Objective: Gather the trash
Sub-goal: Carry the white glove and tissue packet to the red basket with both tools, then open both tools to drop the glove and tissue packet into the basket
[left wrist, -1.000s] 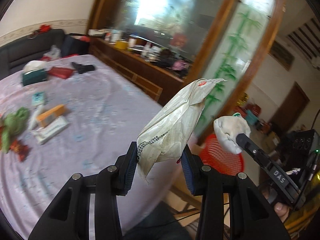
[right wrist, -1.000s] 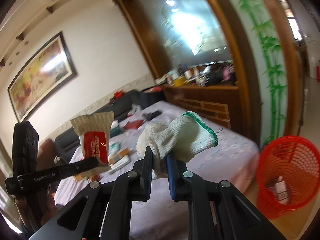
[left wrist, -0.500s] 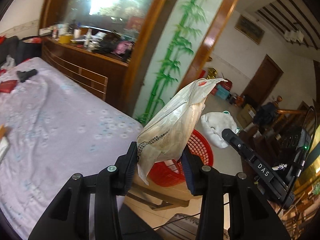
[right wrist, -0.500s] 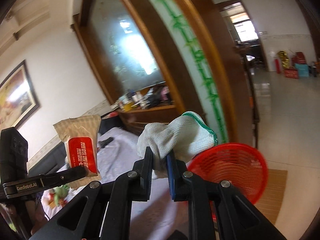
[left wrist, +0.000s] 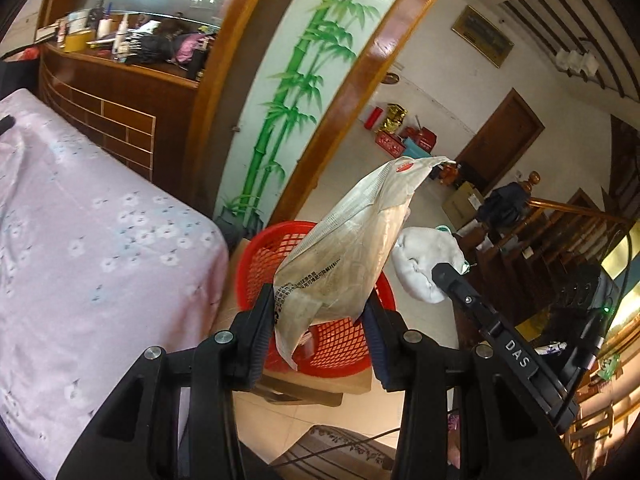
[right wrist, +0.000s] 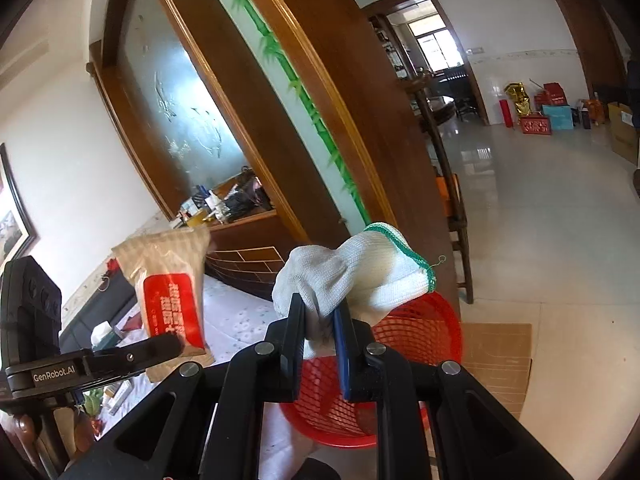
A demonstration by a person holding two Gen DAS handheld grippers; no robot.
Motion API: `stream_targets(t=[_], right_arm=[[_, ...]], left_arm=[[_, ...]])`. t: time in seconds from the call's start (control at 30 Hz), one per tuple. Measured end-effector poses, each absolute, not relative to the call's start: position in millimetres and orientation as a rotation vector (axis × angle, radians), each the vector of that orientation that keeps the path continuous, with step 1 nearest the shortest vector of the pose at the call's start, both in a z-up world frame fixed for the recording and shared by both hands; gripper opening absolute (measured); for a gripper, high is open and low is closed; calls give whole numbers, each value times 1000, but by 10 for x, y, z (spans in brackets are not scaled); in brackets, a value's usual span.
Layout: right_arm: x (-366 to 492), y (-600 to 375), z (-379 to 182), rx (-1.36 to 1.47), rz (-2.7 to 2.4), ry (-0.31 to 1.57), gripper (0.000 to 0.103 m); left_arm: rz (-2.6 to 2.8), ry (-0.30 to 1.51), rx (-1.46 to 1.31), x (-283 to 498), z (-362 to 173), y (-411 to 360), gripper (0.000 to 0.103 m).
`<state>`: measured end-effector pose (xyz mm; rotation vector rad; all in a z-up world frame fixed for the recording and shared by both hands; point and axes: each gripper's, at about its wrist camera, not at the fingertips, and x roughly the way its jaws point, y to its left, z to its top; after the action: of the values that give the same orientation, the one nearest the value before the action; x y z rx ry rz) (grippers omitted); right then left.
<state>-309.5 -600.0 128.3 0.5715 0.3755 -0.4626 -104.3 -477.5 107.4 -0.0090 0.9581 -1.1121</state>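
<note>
Left fingers (left wrist: 320, 320): we clamp the beige wrapper (left wrist: 344, 264) by its lower edge; it stands up toward 1 o'clock.
Right fingers (right wrist: 320, 320): we pinch the white glove (right wrist: 352, 276) tight; its green-edged cuff points to 2 o'clock.
Red basket (left wrist: 260, 256): just beyond both loads, on a wooden stool (left wrist: 320, 388).
Bed (left wrist: 100, 240): at 9 o'clock of the basket, pink floral cover.
Bamboo panel (left wrist: 296, 76): behind, at 12 o'clock.

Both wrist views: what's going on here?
A person is clearing trash with two handheld claws. The left claw is shut on a crumpled wrapper; the right claw is shut on a white glove. Both are held up by the red basket on the floor beside the table. Nothing is dropped yet.
</note>
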Motion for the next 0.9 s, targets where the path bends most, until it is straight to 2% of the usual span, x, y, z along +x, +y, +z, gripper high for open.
stream_targets(t=[0.43,0.9], right_arm=[[-3003,-6140,1112,584,-487,441,14],[-2912,-6222,1026,600,-500,495,15]], left_arm=[[-1083,1039,12,-982,657,-5138,41],[-1065,1050,30,-927,460,-5222,41]])
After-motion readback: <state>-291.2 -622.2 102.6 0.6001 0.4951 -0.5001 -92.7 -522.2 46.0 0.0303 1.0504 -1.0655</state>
